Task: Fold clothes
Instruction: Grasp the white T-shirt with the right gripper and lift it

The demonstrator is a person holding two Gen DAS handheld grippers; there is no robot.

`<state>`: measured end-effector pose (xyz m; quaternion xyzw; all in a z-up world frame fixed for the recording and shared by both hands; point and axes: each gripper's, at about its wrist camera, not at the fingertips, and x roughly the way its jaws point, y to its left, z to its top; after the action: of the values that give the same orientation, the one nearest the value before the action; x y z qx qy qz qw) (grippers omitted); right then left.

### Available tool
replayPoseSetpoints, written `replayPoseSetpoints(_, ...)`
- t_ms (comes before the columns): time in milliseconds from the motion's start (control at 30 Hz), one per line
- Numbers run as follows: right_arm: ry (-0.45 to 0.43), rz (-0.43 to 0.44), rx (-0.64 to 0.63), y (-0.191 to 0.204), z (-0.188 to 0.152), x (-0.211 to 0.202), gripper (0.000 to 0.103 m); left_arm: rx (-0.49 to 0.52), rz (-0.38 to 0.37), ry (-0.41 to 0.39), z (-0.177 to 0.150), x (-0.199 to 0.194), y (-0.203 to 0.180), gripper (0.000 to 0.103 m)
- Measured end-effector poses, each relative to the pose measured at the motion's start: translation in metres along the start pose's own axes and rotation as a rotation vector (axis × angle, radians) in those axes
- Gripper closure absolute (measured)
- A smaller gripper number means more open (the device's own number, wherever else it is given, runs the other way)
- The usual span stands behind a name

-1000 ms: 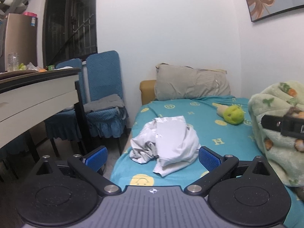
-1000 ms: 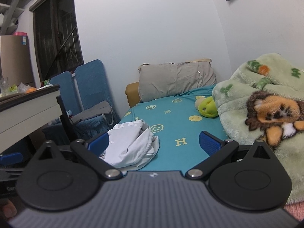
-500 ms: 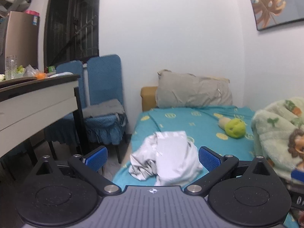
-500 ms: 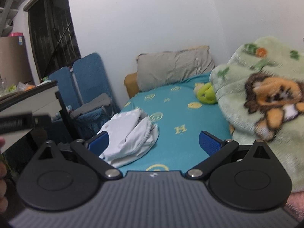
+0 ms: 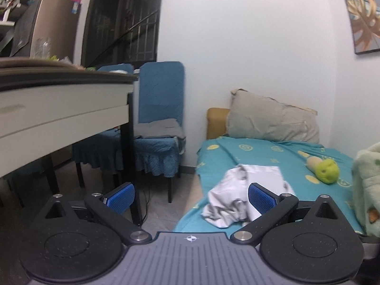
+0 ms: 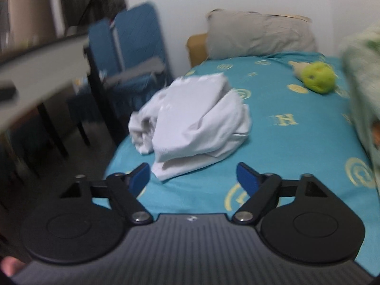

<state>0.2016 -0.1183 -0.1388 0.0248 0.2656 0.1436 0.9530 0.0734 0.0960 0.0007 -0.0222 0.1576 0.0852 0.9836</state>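
A crumpled white garment (image 6: 194, 118) lies in a heap near the left edge of the teal bed sheet (image 6: 296, 142). My right gripper (image 6: 192, 178) is open and empty, low over the bed's near end, just short of the heap. My left gripper (image 5: 190, 196) is open and empty, off the bed's left side over the floor; the garment (image 5: 237, 194) shows behind its right finger.
A grey pillow (image 5: 273, 118) lies at the bed's head. A green plush toy (image 6: 318, 77) lies on the sheet at the right. A green fleece blanket (image 5: 368, 185) is piled at the right edge. Blue chairs (image 5: 159, 118) and a white table (image 5: 59, 111) stand left of the bed.
My right gripper has moved forward and tilted down toward the garment, which now looks larger. My left gripper has shifted left, away from the bed, toward the table and chairs.
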Motion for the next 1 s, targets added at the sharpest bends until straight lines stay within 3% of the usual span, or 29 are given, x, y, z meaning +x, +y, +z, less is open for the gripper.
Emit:
replayPoseSetpoints(133, 0.04, -0.025, -0.112, 0.016, -0.004, 0.053, 0.027, -0.013, 0.003, 0.035, -0.009, 0.017, 0.011, 0.0)
replayPoseSetpoints(233, 0.034, -0.053, -0.171, 0.019, -0.004, 0.08, 0.036, -0.02, 0.013, 0.054, -0.015, 0.031, 0.015, 0.0)
replayPoseSetpoints(300, 0.019, -0.088, -0.188, 0.018, 0.0, 0.093, 0.06, -0.019, 0.015, 0.073, -0.019, 0.04, 0.015, 0.0)
replayPoseSetpoints(333, -0.006, -0.095, -0.168, 0.014, 0.006, 0.09, 0.078, -0.016, 0.014, 0.079, -0.021, 0.043, 0.015, 0.0)
replayPoseSetpoints(433, -0.096, -0.103, -0.096, 0.002, 0.023, 0.075, 0.089, -0.005, 0.009, 0.087, -0.025, 0.049, 0.011, 0.0)
replayPoseSetpoints(567, -0.22, -0.102, -0.09, -0.01, 0.052, 0.025, 0.094, -0.007, -0.024, 0.071, -0.027, 0.049, 0.007, 0.0)
replayPoseSetpoints(700, -0.334, -0.067, -0.067, -0.018, 0.078, -0.04, 0.099, 0.026, -0.107, 0.058, -0.032, 0.041, -0.004, 0.0)
replayPoseSetpoints(867, -0.472, -0.017, -0.102, -0.019, 0.097, -0.129, 0.1, 0.162, -0.216, 0.024, -0.04, 0.017, -0.035, 0.0)
replayPoseSetpoints(1000, -0.496, 0.006, -0.102, -0.026, 0.096, -0.181, 0.1, 0.28, -0.276, 0.003, -0.052, -0.009, -0.061, 0.0)
